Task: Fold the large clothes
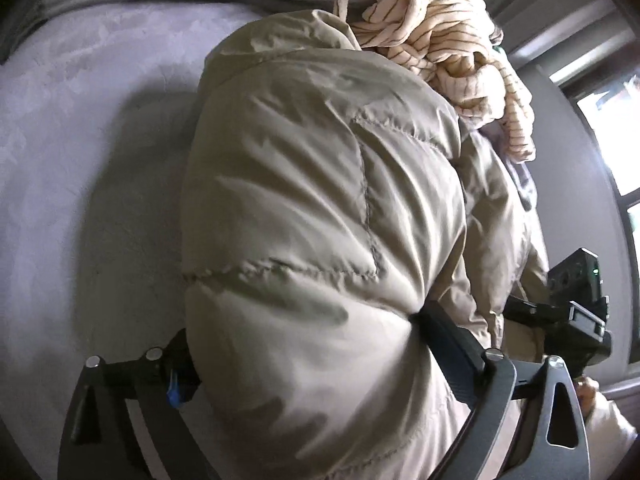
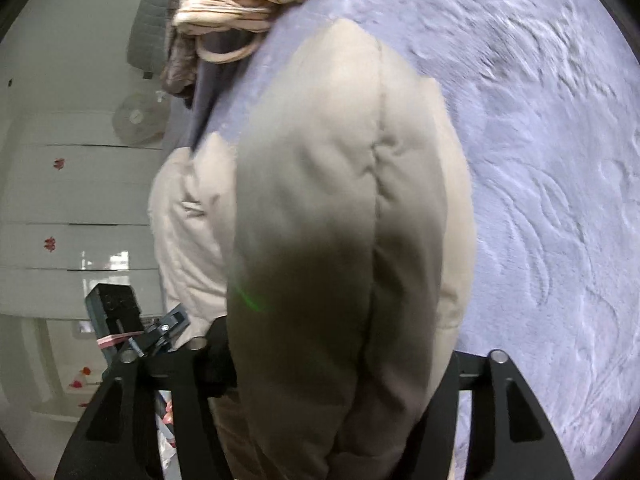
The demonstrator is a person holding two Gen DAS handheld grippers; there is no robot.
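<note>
A beige puffer jacket lies folded along the edge of a bed with a lilac-grey cover. My left gripper stands wide around a thick padded fold of it. The jacket bulges over both fingers, and the right finger dents the fabric into a pucker. In the right wrist view the same jacket fills the gap of my right gripper, narrowing where the fingers squeeze it. Each gripper's body shows at the edge of the other's view, the right gripper beside a hand.
A crumpled cream striped garment is heaped on the bed just beyond the jacket, over darker clothes. A bright window is at the right. Off the bed's edge stand white drawers and a fan.
</note>
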